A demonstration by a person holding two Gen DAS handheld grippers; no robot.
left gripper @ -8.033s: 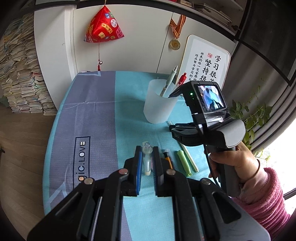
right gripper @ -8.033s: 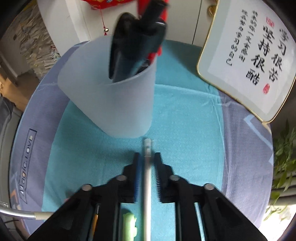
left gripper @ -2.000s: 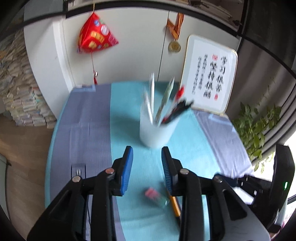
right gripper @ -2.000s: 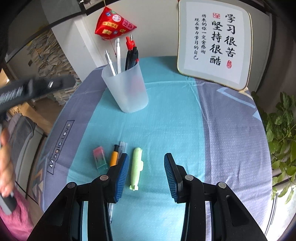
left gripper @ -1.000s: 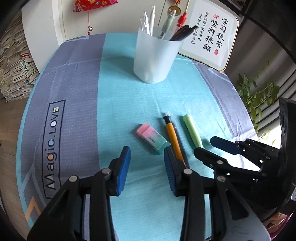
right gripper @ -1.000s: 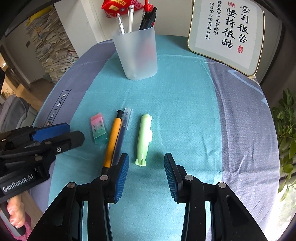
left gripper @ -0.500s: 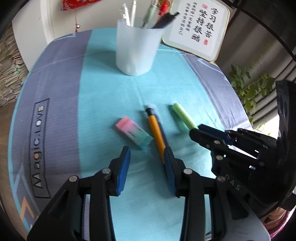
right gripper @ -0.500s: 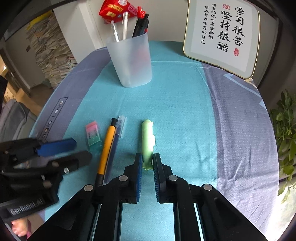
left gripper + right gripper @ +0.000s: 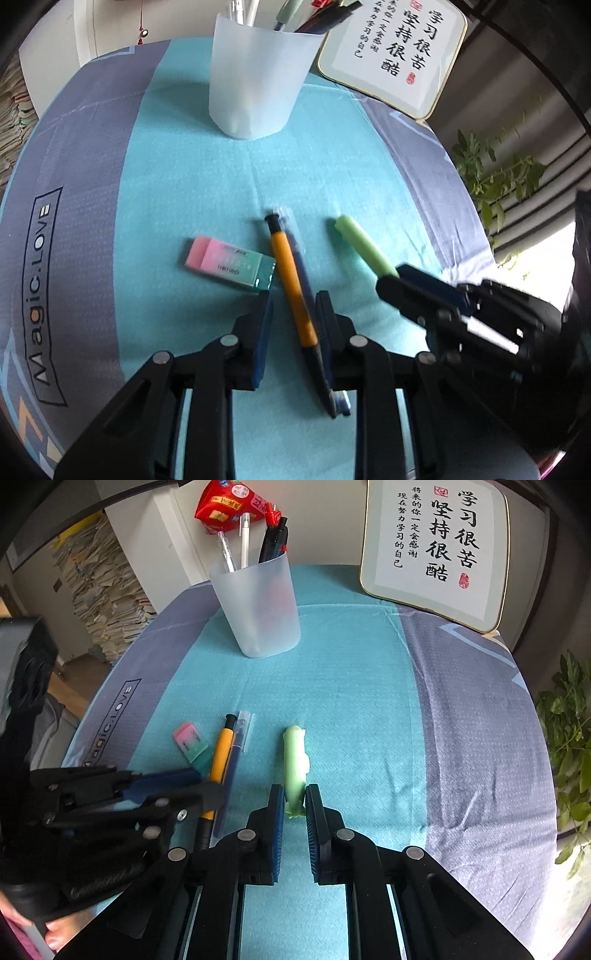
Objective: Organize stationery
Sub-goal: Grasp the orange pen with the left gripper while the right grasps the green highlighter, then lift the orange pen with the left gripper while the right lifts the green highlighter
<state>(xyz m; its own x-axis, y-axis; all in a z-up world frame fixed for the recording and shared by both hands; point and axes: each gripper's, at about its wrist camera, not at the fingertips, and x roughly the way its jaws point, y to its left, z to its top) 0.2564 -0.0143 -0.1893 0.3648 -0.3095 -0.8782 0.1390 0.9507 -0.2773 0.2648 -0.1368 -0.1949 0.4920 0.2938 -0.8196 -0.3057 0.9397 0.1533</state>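
Observation:
A frosted pen cup [image 9: 255, 77] [image 9: 258, 605] with several pens stands at the back of the table. An orange pen [image 9: 291, 273] [image 9: 219, 753] and a blue pen [image 9: 303, 258] [image 9: 236, 749] lie side by side, with a pink-green eraser [image 9: 229, 266] [image 9: 190, 742] to their left. My left gripper [image 9: 293, 306] is open, its fingers astride both pens. My right gripper [image 9: 294, 794] is shut on the near end of a light green pen [image 9: 294, 760] [image 9: 364, 245], which lies on the cloth.
A framed calligraphy board [image 9: 436, 550] leans at the back right. A red pouch [image 9: 225, 506] hangs on the wall behind the cup. A plant [image 9: 569, 716] stands off the table's right edge. Stacked papers [image 9: 103, 587] stand at left.
My left gripper has moved down and right over the orange and blue pens. My right gripper has closed on the green pen's near end and stays there.

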